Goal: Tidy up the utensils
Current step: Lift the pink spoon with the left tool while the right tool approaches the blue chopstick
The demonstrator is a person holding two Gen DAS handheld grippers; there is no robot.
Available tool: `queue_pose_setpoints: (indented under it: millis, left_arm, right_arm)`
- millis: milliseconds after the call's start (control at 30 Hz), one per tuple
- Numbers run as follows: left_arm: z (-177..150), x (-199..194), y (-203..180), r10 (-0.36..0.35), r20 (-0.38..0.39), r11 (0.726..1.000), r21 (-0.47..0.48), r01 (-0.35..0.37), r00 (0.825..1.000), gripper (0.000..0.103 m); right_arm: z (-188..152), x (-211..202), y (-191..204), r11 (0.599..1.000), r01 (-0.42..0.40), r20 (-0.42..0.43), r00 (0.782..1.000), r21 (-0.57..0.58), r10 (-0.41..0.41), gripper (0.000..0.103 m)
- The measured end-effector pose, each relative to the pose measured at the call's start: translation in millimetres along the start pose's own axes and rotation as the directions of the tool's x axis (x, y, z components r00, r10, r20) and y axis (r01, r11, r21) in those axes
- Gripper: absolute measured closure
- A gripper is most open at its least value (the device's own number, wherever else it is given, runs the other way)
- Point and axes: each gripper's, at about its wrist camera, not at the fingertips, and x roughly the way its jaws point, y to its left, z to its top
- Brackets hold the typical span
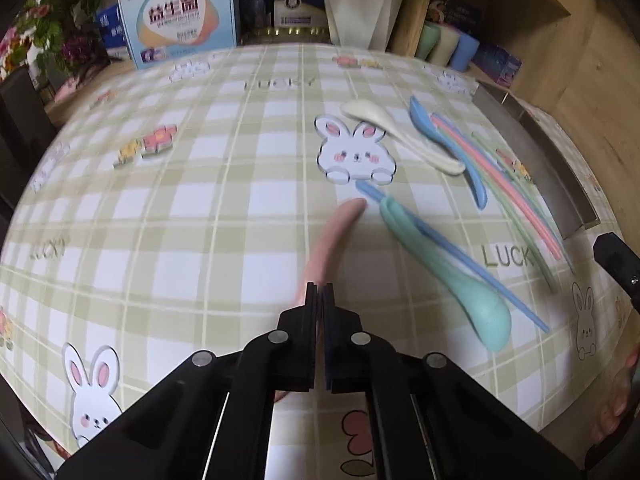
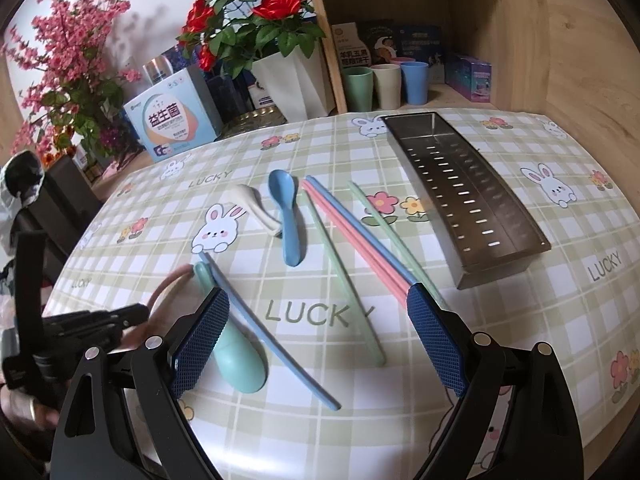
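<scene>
My left gripper (image 1: 319,292) is shut on a pink spoon (image 1: 334,232) and holds it over the checked tablecloth; the spoon also shows in the right wrist view (image 2: 168,284). My right gripper (image 2: 318,324) is open and empty above the cloth. A teal spoon (image 2: 236,356), a blue spoon (image 2: 286,216) and a white spoon (image 2: 252,206) lie on the cloth. Blue (image 2: 276,344), pink (image 2: 352,248) and green chopsticks (image 2: 344,280) lie among them. A perforated steel utensil tray (image 2: 472,192) stands empty at the right.
A white planter with red roses (image 2: 288,76), a light blue box (image 2: 172,120) and pink flowers (image 2: 68,80) stand behind the table. Three cups (image 2: 384,82) sit in a wooden shelf at the back right. A wooden wall (image 2: 588,60) borders the right.
</scene>
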Motion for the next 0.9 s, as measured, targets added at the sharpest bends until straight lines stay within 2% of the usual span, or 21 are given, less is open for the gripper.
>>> queue_pose_setpoints:
  millis: [367, 500, 633, 767, 900]
  left_arm:
    - [10.8, 9.7, -2.6, 0.006, -0.017, 0.999, 0.04, -0.006, 1.0, 0.094]
    - [17.6, 11.3, -0.2, -0.004, -0.018, 0.999, 0.045, 0.005, 1.0, 0.078]
    - [22.9, 13.8, -2.1, 0.016, -0.01, 0.996, 0.088, -0.015, 1.0, 0.073]
    - [30.1, 18.4, 3.3, 0.002, -0.01, 0.995, 0.101, -0.001, 1.0, 0.073]
    - [32.2, 25.2, -4.6, 0.001, -0.038, 0.985, 0.174, 0.006, 0.999, 0.073]
  right_arm:
    - [-4.2, -0.2, -2.1, 1.0, 0.003, -0.017, 1.0, 0.013, -0.002, 0.016]
    - [-4.6, -0.9, -2.3, 1.0, 0.003, -0.012, 1.0, 0.012, -0.003, 0.016]
    - [-4.8, -0.5, -3.2, 1.0, -0.001, -0.017, 1.0, 0.018, 0.002, 0.016]
    - [-4.7, 0.0, -5.4, 0.999, -0.003, -0.02, 1.0, 0.035, 0.004, 0.016]
    - [-4.8, 2.0, -6.6, 0.999, -0.004, -0.028, 1.0, 0.04, 0.005, 0.016]
